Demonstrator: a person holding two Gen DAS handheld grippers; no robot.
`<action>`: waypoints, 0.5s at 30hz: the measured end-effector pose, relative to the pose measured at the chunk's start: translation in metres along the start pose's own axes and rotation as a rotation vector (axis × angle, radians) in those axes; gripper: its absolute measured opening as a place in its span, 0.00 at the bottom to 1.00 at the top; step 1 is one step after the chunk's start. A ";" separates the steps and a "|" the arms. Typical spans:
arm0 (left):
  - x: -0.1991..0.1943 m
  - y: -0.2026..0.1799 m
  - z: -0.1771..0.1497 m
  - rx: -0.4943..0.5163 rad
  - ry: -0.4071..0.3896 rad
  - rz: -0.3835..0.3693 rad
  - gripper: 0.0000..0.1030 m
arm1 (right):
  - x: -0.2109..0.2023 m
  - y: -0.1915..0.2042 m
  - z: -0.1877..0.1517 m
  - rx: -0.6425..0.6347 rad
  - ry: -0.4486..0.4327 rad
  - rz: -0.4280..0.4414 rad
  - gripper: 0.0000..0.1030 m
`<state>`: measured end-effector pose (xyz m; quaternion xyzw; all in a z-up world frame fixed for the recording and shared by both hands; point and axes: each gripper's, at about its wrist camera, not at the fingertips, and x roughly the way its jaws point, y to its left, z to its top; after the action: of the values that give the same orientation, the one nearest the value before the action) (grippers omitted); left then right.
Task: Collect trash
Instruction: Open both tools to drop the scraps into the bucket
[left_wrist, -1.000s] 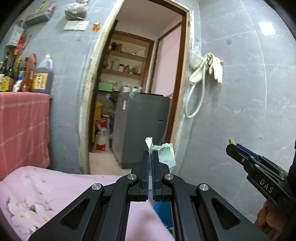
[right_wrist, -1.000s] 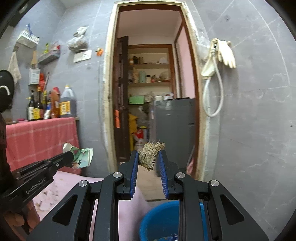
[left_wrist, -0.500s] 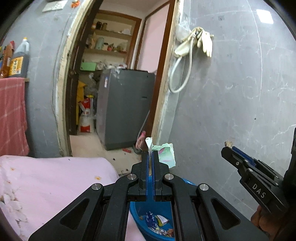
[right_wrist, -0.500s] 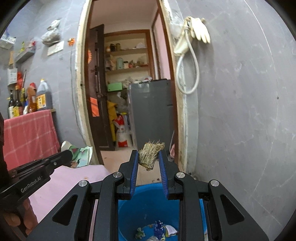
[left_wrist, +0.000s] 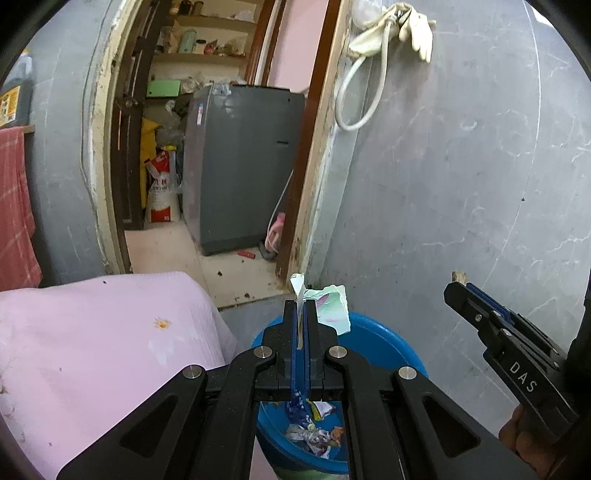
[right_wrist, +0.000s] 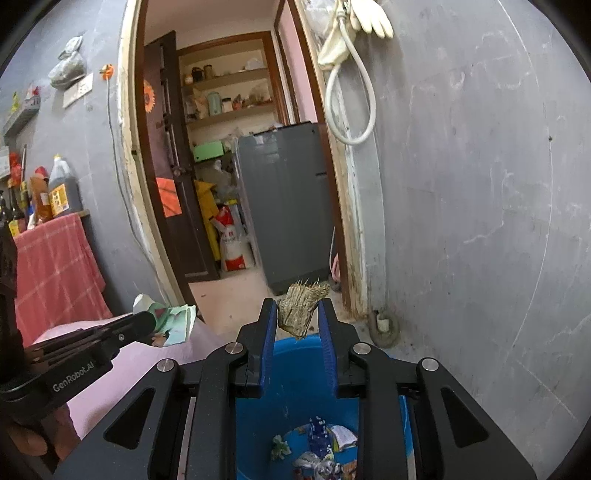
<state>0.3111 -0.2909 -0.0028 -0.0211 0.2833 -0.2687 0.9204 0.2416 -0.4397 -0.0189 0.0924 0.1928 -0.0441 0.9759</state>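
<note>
My left gripper (left_wrist: 301, 306) is shut on a crumpled pale green paper wrapper (left_wrist: 330, 308), held above the rim of a blue bucket (left_wrist: 384, 339) with several scraps of trash inside. My right gripper (right_wrist: 297, 312) is shut on a brown fibrous husk piece (right_wrist: 301, 308), held over the same blue bucket (right_wrist: 291, 354). In the right wrist view the left gripper (right_wrist: 146, 321) with its wrapper (right_wrist: 173, 325) shows at the left. In the left wrist view the right gripper (left_wrist: 456, 286) shows at the right with a bit of husk at its tip.
A pink cloth-covered surface (left_wrist: 92, 343) lies left of the bucket. A grey tiled wall (left_wrist: 461, 166) stands right behind it. An open doorway (left_wrist: 221, 147) shows a grey appliance (left_wrist: 240, 166) and shelves. A hose and gloves (left_wrist: 388, 33) hang on the wall.
Both grippers have moved right and tilted down with their loads, from over the pink surface to above the blue bucket. The bucket's inside has come into view.
</note>
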 end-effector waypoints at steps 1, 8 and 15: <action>0.003 0.000 -0.001 -0.003 0.012 -0.004 0.01 | 0.002 -0.002 -0.001 0.003 0.011 -0.002 0.21; 0.031 0.002 -0.004 -0.019 0.127 -0.029 0.06 | 0.019 -0.009 -0.006 0.036 0.078 -0.007 0.22; 0.035 0.010 -0.006 -0.058 0.148 -0.043 0.25 | 0.018 -0.014 -0.007 0.057 0.088 -0.013 0.32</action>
<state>0.3369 -0.2996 -0.0274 -0.0340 0.3579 -0.2807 0.8899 0.2540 -0.4532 -0.0350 0.1209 0.2346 -0.0520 0.9631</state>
